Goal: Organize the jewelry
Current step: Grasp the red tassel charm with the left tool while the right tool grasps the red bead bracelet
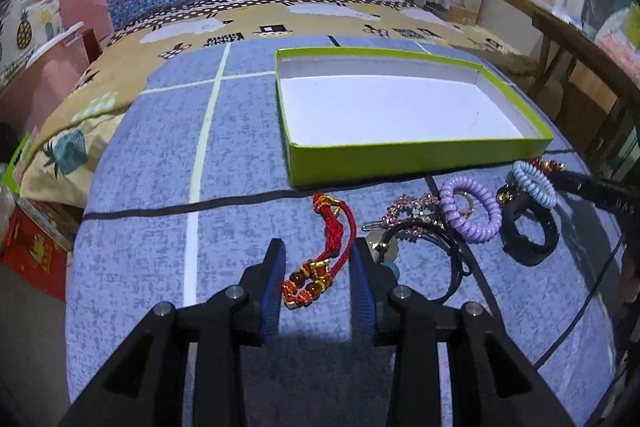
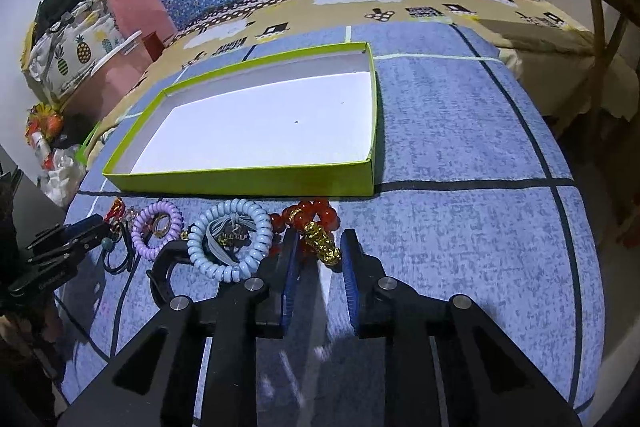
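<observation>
Both grippers sit low over the blue bedsheet (image 1: 240,155), each lined up on 1 piece. Left gripper (image 1: 318,251): fingers spread, red cord bracelet (image 1: 320,267) lying between them in the lower middle of the left view, not pinched yet. Right gripper (image 2: 318,247): fingers spread too, red bead bracelet (image 2: 310,217) with its gold charm (image 2: 322,247) lying in the gap, lower middle of the right view.

Green box (image 2: 240,183) is empty, just beyond the jewelry row in both views.

The rest lies in a clump: purple coil band (image 1: 470,207), blue coil band (image 2: 230,241), black band (image 1: 528,239), rhinestone clip (image 1: 408,213).

Likely step: close on each bracelet, lift, drop into the box. To do it well, I'd say close on the beaded end of the cord bracelet, not the thin loop, which may slip. On the right, grip the charm squarely; round beads could roll out. Lift straight up so the left's outer finger doesn't drag the black cords beside it.
</observation>
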